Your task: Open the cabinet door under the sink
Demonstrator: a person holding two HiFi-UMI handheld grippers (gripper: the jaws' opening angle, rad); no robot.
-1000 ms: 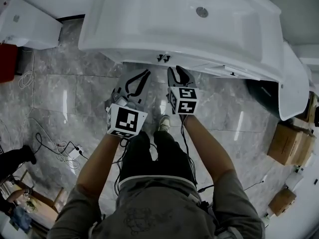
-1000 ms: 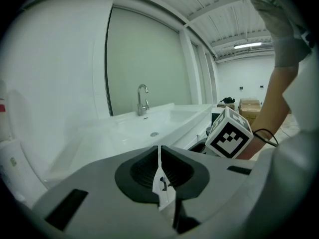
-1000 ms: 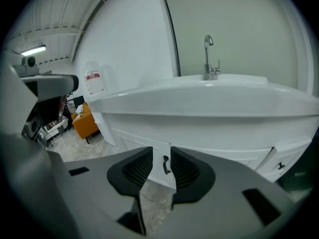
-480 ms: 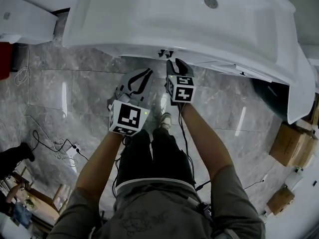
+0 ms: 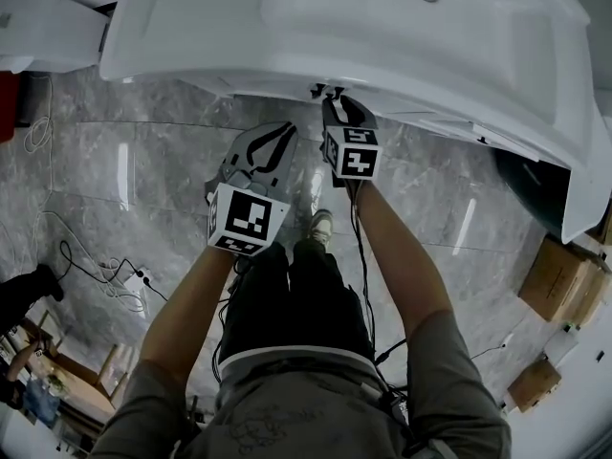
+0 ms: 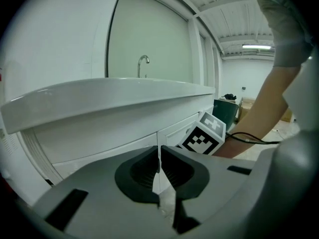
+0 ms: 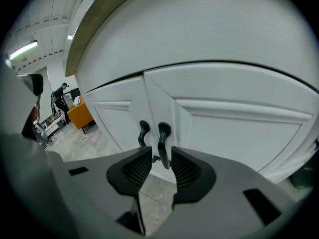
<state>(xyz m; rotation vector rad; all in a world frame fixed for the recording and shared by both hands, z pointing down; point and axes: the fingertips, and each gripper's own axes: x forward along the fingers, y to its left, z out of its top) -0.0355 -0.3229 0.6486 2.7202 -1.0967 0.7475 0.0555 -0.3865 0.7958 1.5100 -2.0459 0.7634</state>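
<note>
Person stands facing a white sink (image 5: pixel 287 27) with a white two-door cabinet (image 7: pixel 234 128) under its rim, both doors shut. Two dark curved handles sit side by side at the centre seam: left handle (image 7: pixel 143 131) and right handle (image 7: pixel 163 133). In the head view they show as small dark marks (image 5: pixel 320 90) just under the sink's front edge. The right gripper (image 7: pixel 160 158) is aimed at the right handle. Its jaws stand apart and have just been opening. The handle's lower end shows in the gap between the tips, and the pads aren't pressing on it. Can't tell if the tips have reached around it or are just short of it. In the head view the right gripper (image 5: pixel 332 99) has its tips right at the handles. The left gripper (image 6: pixel 159 156) is closed, jaws together with only a thin slit and nothing in them. It points at the cabinet front to the left of the seam, and in the head view (image 5: pixel 273 134) it is well short of the cabinet. Faucet (image 6: pixel 143 63) is at the back of the sink. Grey marble floor (image 5: pixel 143 180), with cardboard boxes (image 5: pixel 559 275) off to the right.
</note>
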